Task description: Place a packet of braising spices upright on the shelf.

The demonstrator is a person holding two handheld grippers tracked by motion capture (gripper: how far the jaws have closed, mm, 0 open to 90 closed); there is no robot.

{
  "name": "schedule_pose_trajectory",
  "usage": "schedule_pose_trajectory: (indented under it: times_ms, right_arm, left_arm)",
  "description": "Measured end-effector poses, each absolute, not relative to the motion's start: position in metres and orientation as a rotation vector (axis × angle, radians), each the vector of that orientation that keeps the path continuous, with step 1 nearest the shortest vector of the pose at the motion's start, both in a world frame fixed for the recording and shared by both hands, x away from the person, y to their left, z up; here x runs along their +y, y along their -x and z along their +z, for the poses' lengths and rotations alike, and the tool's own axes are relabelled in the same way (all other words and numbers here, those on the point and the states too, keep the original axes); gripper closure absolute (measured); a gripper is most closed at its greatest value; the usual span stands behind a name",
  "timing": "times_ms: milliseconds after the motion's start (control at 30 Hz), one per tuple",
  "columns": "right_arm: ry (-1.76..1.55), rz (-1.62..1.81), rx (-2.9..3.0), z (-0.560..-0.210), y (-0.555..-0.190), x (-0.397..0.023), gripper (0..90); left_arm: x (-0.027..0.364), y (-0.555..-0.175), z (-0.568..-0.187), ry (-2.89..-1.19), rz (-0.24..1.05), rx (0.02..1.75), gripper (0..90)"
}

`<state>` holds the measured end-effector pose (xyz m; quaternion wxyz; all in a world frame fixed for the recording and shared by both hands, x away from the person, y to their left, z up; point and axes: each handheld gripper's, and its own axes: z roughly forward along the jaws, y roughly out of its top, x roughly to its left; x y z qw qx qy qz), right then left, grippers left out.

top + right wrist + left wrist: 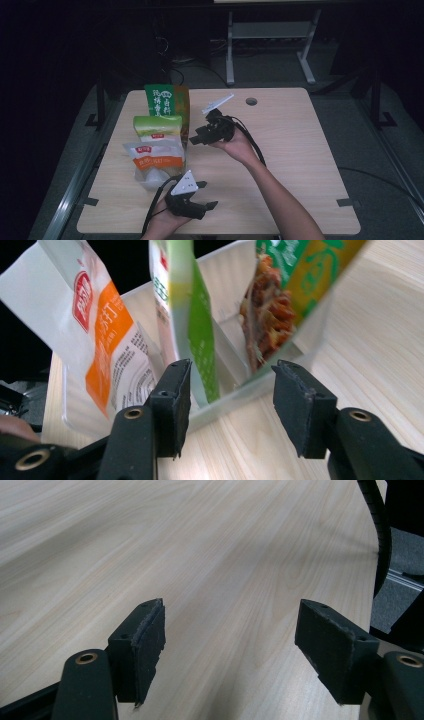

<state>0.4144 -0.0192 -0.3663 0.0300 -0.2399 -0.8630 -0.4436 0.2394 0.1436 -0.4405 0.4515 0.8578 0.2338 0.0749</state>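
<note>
Three snack bags stand in a row in a clear plastic tray [145, 181] on the left half of the table: a dark green and orange bag [166, 100] at the back, a light green bag [157, 126] in the middle, a white and orange bag [153, 157] in front. My right gripper [196, 138] points left at the bags and is open. In the right gripper view its jaws stand either side of the tray's rim [260, 385], with the light green bag [192, 315] just beyond and nothing held. My left gripper [207, 194] hovers open over bare wood near the front edge.
The wooden table [295, 165] has a round cable hole [251, 101] near its back edge. A metal stand [270, 45] is on the floor behind. A black cable [380, 530] from the right gripper trails across the right side of the left gripper view.
</note>
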Motion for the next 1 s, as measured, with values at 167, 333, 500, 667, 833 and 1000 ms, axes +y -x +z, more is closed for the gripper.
schedule_pose_trajectory:
  times_ms: [167,333,500,667,833,1000]
  right_arm:
    - [0.774,-1.368,-2.669,-0.367,-0.415,-0.036,43.8]
    - [0.82,-1.366,-2.662,-0.368,-0.416,-0.049,39.5]
    - [0.849,-1.37,-2.657,-0.369,-0.415,-0.057,36.7]
    - [0.872,-1.361,-2.655,-0.37,-0.414,-0.066,34.8]
    - [0.89,-1.362,-2.661,-0.369,-0.412,-0.076,33.9]
    - [0.926,-1.352,-2.65,-0.371,-0.411,-0.085,32.4]
  left_arm:
    - [0.144,-0.24,-0.44,-2.121,0.184,0.587,27.5]
    - [0.142,-0.24,-0.441,-2.131,0.179,0.585,27.3]
    - [0.142,-0.24,-0.442,-2.131,0.177,0.59,27.3]
    - [0.143,-0.24,-0.441,-2.128,0.181,0.59,27.2]
    - [0.144,-0.241,-0.441,-2.119,0.183,0.593,27.1]
    - [0.145,-0.241,-0.44,-2.12,0.183,0.595,27.1]
